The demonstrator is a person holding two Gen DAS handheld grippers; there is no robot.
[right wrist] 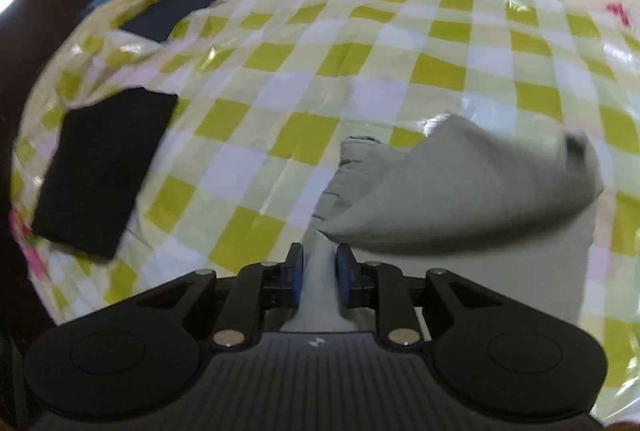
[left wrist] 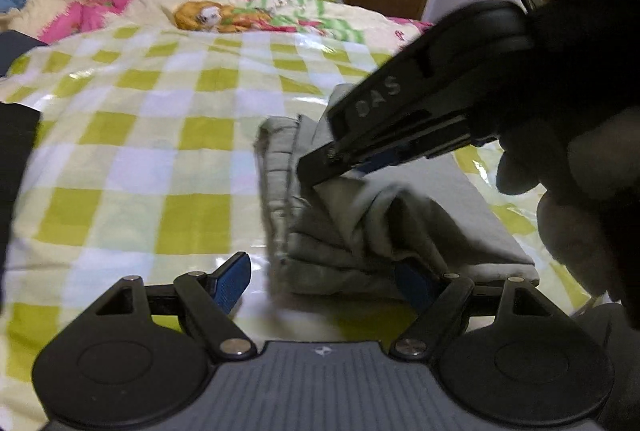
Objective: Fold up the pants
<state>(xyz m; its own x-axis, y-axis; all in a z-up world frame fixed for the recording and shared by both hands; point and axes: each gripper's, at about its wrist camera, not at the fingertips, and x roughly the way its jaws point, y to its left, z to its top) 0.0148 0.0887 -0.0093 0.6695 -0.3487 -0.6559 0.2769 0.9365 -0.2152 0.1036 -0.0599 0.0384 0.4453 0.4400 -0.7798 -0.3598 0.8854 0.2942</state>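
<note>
We noted the right gripper [right wrist: 319,273] loosely pinching a fold of the pants [right wrist: 460,191], the left gripper [left wrist: 320,281] open beside them; that fold could slip out and undo the stack

The pants [right wrist: 460,183] were light grey-green, soft knit, partly folded into a thick bundle on the bed. In the right wrist view they filled the area from 3 to 5 o'clock, an upper layer draped loosely over a flat lower panel. The ribbed elastic waistband [left wrist: 276,167] faced 9 o'clock, stacked in layers, its edges blurred.
</note>
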